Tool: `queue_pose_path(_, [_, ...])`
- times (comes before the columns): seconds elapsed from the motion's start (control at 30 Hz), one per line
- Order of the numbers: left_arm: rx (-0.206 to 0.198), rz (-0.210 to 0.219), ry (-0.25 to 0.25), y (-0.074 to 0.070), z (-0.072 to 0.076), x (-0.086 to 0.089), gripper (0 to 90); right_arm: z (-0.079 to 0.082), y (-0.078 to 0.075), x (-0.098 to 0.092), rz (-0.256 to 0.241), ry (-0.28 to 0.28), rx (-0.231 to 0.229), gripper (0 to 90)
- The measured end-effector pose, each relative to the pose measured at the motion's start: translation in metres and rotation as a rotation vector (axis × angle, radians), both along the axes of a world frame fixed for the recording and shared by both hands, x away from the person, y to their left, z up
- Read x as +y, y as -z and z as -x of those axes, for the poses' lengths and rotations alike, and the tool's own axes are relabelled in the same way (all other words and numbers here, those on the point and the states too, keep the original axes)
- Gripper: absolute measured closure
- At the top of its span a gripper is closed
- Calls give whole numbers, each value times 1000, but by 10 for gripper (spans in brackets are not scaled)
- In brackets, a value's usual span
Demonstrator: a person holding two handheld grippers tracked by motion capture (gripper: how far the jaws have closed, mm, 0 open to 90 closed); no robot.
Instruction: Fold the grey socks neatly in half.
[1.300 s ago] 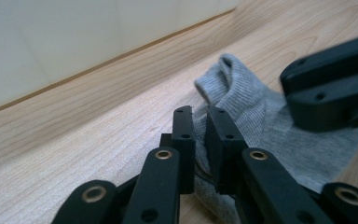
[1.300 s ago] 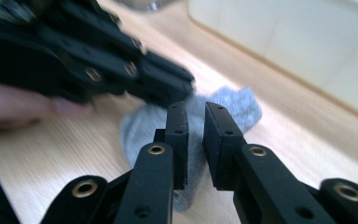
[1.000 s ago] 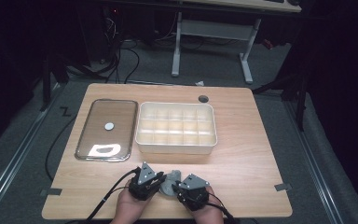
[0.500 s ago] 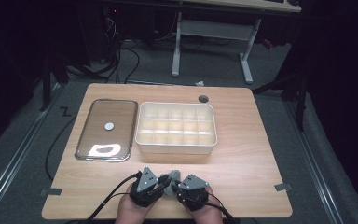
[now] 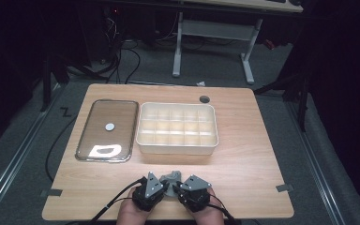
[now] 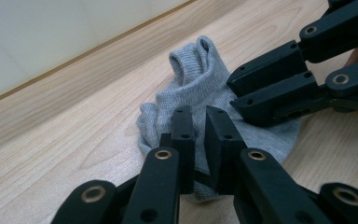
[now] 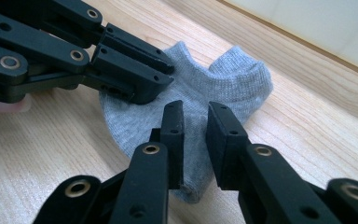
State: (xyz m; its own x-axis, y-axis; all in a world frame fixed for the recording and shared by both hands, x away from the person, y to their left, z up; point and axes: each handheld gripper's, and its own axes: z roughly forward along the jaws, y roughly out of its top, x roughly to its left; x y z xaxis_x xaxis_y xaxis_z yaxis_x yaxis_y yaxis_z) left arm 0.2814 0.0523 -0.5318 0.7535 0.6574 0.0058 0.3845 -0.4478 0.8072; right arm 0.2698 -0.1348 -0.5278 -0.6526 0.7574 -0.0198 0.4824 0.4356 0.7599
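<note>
Change: both hands w/ hand-held grippers have slid a bit toward the near table edge vs. earlier; sock came along w/ them, box and tray unmoved.
Sock: small grey ankle sock [image 5: 172, 176], crumpled, lying on the table [image 5: 243, 159] near its front edge, between the two hand-held grippers. Cuff end bunched up and standing a little in the left gripper view [image 6: 200, 70]; flatter, rounded shape in the right gripper view [image 7: 205, 93].
Left hand-held gripper: [image 5: 158, 187] at bottom centre of the high view, just left of the sock. Own view [image 6: 199, 135]: jaws nearly together w/ a narrow gap, tips over the sock's near edge; can't tell if fabric is pinched. From the right gripper view [image 7: 144, 81] its jaws look pressed together on the sock's edge.
Right hand-held gripper: [image 5: 178, 187] just right of the sock, close beside the left one. Own view [image 7: 196, 135]: jaws close, slim gap, sock under and between the tips; grip on fabric unclear. From the left gripper view [image 6: 247, 95] its jaws lie closed against the sock's far side.
Hands: both come in from the bottom edge, nearly touching.
Box: cream divided box [image 5: 177, 146], many compartments, mid-table, well apart from the sock.
Tray: flat shiny tray [image 5: 82, 140] left of the box, just beside it, small round disc [image 5: 109, 126] on it.
</note>
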Motion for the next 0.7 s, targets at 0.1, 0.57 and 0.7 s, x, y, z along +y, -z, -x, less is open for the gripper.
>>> queue_pose_path(0.1, [7,2,2,0,-1,1,824,0,-4,-1,-2,3,8,729])
queue_pose_path(0.57, [10,8,2,0,-1,1,823,2,-13,-14,-64,96,57,572])
queue_pose_path(0.7, [12,10,3,0,-1,1,822,0,-8,-11,-72,109,84,594])
